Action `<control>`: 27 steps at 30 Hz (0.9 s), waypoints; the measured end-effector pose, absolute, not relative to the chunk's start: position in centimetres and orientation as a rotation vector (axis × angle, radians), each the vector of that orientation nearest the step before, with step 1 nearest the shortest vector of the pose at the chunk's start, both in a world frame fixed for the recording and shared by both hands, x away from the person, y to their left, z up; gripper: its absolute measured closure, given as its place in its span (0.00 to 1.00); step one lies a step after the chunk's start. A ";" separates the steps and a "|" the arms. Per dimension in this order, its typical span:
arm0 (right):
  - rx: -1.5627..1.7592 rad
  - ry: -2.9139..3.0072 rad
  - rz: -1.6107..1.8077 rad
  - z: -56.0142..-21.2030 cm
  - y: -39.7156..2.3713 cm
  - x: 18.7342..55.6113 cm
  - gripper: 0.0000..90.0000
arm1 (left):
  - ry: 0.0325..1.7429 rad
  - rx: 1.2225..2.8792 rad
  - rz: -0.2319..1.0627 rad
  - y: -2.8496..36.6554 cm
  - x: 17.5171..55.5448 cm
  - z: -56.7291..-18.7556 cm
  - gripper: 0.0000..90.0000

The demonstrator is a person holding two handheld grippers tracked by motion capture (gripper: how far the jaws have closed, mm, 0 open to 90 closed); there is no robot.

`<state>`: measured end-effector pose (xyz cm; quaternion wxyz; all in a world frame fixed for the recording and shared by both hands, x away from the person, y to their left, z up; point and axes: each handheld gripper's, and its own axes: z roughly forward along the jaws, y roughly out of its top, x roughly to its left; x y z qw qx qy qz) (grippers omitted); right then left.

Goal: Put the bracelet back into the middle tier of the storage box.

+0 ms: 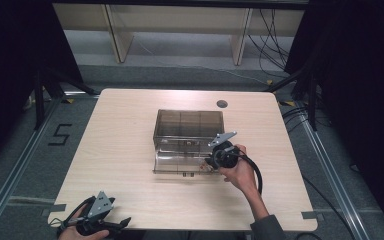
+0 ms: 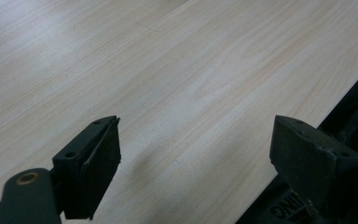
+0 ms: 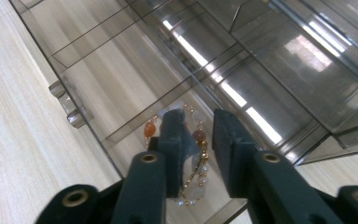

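Meanwhile, right tool (image 1: 215, 161) tilted into drawer (image 1: 180, 162), left tool (image 1: 111, 226) low at table (image 1: 130, 130) edge.

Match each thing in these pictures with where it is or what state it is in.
Things:
1. left claw
2. right claw
3. beaded bracelet
4. clear drawer box

Places or states:
A. mid-table, drawer pulled out
B. open, at the table's near edge
C. lying in the drawer
D. reaching into the drawer

Pairs: 1-B, 2-D, 3-C, 4-A
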<state>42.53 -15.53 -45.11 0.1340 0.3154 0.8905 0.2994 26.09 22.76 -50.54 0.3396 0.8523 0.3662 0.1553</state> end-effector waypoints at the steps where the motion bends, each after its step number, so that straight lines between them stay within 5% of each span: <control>1: 0.917 2.592 0.857 -45.0 -15.6 42.5 0.78 | 0.954 2.218 0.405 22.8 26.1 -50.5 0.18; 27: 1.058 2.498 0.945 -43.8 -16.0 41.3 0.42 | 0.950 2.208 0.415 22.7 26.0 -50.6 0.18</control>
